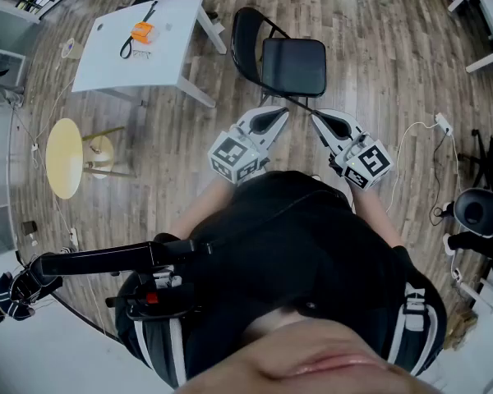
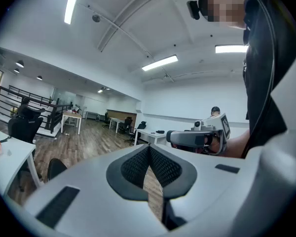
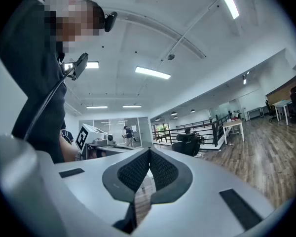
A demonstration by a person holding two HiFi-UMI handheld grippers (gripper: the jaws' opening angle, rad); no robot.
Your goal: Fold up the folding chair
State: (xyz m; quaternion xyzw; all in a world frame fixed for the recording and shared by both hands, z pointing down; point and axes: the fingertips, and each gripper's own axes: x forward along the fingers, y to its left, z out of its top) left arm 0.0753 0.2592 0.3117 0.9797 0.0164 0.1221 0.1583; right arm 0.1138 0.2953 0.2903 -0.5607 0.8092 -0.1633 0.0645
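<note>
The brown wood-plank floor [image 1: 378, 72] fills the frame; a white rectangular table [image 1: 172, 48] sits upper left; the black metal folding chair [image 1: 293, 66] stands at upper centre, fully open with its seat flat (so none of the folding looks done); a round yellow stool [image 1: 64, 156] is at mid-left. My left gripper [image 1: 273, 115] and right gripper [image 1: 322, 121] hover at the centre, just below the seat's front edge, touching nothing; both pairs of jaws are pressed together and empty. By my reckoning, gripping the chair and collapsing the seat against the backrest all remain.
</note>
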